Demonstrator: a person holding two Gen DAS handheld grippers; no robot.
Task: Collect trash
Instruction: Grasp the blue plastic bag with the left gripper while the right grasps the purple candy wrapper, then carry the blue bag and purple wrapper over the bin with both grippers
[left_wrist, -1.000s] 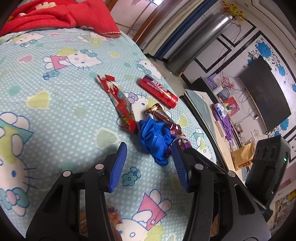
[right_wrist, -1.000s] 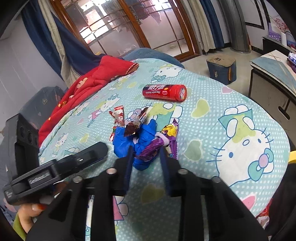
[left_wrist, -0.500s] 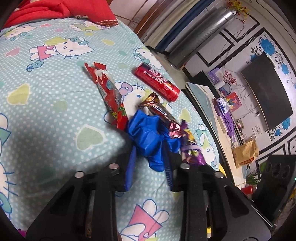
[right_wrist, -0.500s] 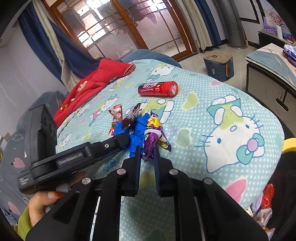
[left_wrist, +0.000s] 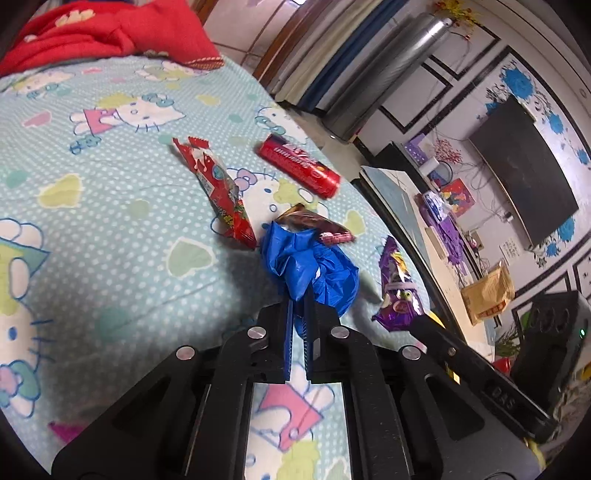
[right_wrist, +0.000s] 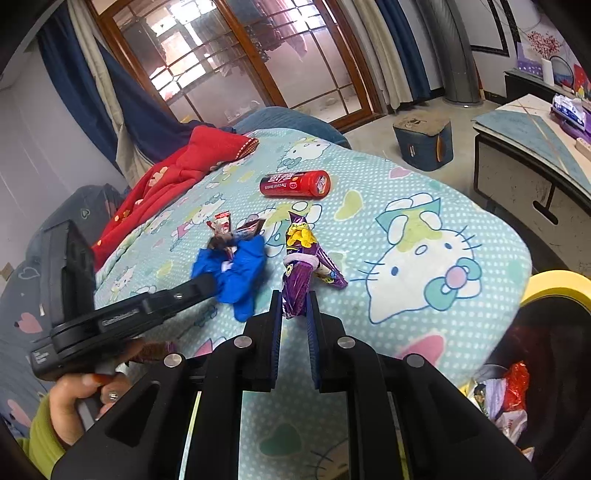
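Note:
Trash lies on a Hello Kitty bedspread (left_wrist: 92, 229). My left gripper (left_wrist: 300, 314) is shut on a crumpled blue plastic bag (left_wrist: 314, 269); the bag also shows in the right wrist view (right_wrist: 240, 273). My right gripper (right_wrist: 294, 306) is shut on a purple snack wrapper (right_wrist: 299, 273), which shows in the left wrist view (left_wrist: 399, 295) too. A brown wrapper (left_wrist: 317, 225) rests on the blue bag. A red wrapper (left_wrist: 221, 195) and a red tube can (left_wrist: 299, 171) lie farther away on the bedspread.
A yellow-rimmed bin (right_wrist: 554, 291) with trash inside stands at the bed's right edge. A red blanket (right_wrist: 184, 170) lies at the far end. A low cabinet (right_wrist: 532, 155) and a blue stool (right_wrist: 424, 144) stand on the floor beyond.
Both grippers closed: the left shut on the blue bag, the right on the purple wrapper. The purple wrapper has been pulled away from the blue bag toward the right.

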